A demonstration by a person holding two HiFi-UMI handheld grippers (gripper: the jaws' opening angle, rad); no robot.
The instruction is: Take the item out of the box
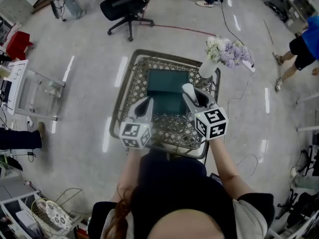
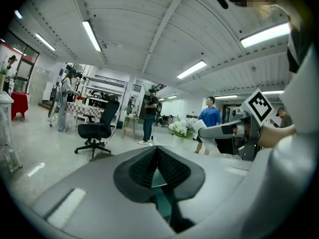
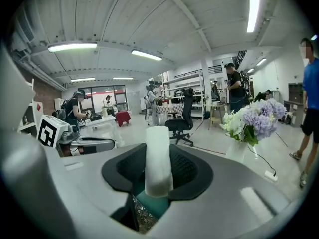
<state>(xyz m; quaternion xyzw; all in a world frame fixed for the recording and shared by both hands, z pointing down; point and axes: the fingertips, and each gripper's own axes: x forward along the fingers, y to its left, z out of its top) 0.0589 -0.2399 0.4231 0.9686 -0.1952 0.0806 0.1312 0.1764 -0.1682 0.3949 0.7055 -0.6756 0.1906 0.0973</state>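
Observation:
A dark green box (image 1: pixel 167 80) lies open in the middle of a lattice-topped table (image 1: pixel 130 86). My right gripper (image 1: pixel 192 99) hovers over the box's right edge, shut on a white roll (image 1: pixel 188 90). In the right gripper view the white roll (image 3: pixel 158 156) stands upright between the pads of the right gripper (image 3: pixel 158 179), with the green box (image 3: pixel 152 205) below. My left gripper (image 1: pixel 147 103) is at the box's left edge. Seen from its own camera, the left gripper (image 2: pixel 157 156) has its pads meeting at the tip with nothing between them.
A white vase of pale flowers (image 1: pixel 219 54) stands on the table's far right corner, close to the right gripper. A black office chair (image 1: pixel 124 4) is beyond the table. Several people stand around the room. A white rack (image 1: pixel 30 91) is at the left.

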